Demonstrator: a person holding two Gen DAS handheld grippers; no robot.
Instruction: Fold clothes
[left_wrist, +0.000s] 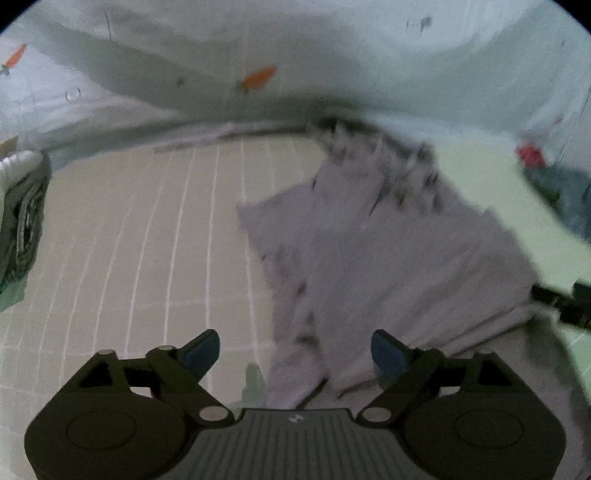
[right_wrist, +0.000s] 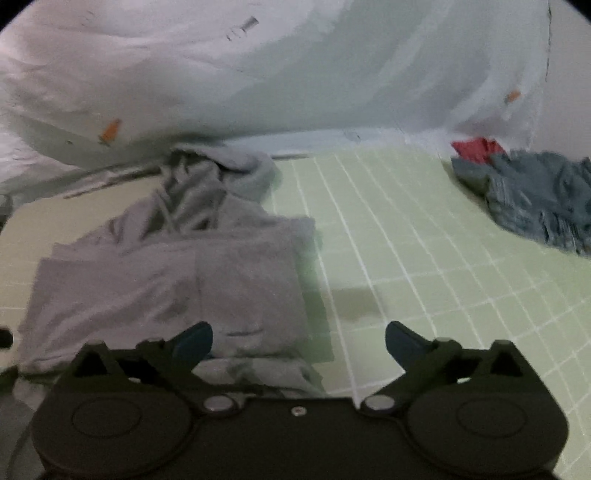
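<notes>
Left gripper (left_wrist: 295, 352) jaws wide, nothing between them; grey garment (left_wrist: 388, 258) lies crumpled ahead on gridded mat (left_wrist: 129, 240); frame blurred.

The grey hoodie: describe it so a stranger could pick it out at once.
Start from the pale green gridded mat below the white carrot-print sheet. On the mat's left part lies the grey hoodie, partly folded, drawstrings at its hood. The other heap, far right, is blue-grey and red.
</notes>
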